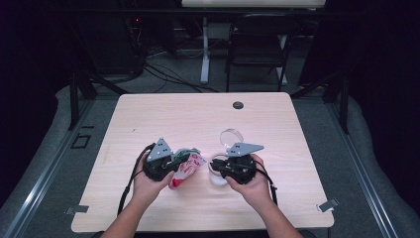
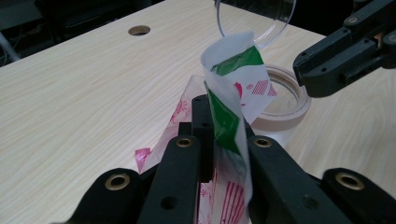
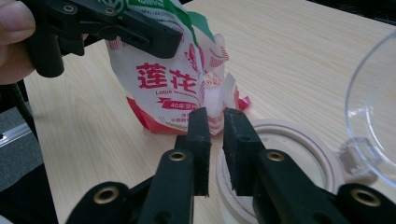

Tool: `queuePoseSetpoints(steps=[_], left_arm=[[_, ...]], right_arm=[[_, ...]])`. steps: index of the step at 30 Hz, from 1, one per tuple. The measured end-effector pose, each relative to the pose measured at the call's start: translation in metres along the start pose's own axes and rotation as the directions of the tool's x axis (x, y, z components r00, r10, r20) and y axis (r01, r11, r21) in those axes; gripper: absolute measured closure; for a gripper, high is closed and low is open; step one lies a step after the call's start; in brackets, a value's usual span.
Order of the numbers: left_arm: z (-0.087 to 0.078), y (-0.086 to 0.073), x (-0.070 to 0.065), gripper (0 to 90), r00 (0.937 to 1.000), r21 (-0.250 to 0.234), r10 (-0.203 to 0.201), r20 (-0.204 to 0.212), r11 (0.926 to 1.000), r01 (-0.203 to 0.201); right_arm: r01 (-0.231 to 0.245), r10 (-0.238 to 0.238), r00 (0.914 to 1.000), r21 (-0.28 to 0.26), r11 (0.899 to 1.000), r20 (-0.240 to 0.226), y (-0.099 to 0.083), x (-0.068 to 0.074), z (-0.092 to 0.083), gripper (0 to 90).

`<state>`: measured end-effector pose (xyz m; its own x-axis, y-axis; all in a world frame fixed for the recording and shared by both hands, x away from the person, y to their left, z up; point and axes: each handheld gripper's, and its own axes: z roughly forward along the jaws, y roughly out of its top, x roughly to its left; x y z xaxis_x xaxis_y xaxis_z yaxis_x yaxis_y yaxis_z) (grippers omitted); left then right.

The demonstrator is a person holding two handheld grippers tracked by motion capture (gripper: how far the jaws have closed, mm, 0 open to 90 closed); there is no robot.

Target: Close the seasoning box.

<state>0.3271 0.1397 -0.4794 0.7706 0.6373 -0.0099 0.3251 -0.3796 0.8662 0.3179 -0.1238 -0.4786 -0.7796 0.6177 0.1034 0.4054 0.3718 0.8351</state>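
Open jar (image 1: 216, 171); sachet (image 1: 187, 168) in left tongs (image 1: 174, 163)

We've got the pouch (image 1: 187, 168) sitting left of the jar (image 1: 216, 171) on the table (image 1: 163, 116), just beside it. The jar's lid (image 1: 231, 137) stands flipped up behind it. Farther back, near the table's far edge, there's a hole (image 1: 238, 105).

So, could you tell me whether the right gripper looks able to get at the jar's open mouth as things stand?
Probably yes: the right gripper sits just at the jar rim, its clear lid flipped back, and the packet held in the left gripper stands beside the jar.
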Motion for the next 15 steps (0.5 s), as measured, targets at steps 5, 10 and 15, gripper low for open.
queuePoseSetpoints(steps=[5,10,15], left_arm=[[-0.002,-0.002,0.001,86.5,0.9999,0.003,-0.015,-0.007,0.9999,0.015],[-0.003,-0.005,0.000,84.9,0.9997,0.004,-0.018,-0.017,0.9998,0.018],[-0.004,-0.010,-0.001,82.3,0.9994,0.013,-0.021,-0.027,0.9997,0.021]], right_arm=[[0.020,-0.020,0.9997,0.017,1.000,-0.012,0.003,0.004,0.012,77.7],[0.034,-0.034,0.9994,0.037,0.999,0.004,0.007,0.006,0.024,76.7],[0.049,-0.050,0.9987,0.063,0.997,0.012,0.011,0.007,0.034,79.3]])
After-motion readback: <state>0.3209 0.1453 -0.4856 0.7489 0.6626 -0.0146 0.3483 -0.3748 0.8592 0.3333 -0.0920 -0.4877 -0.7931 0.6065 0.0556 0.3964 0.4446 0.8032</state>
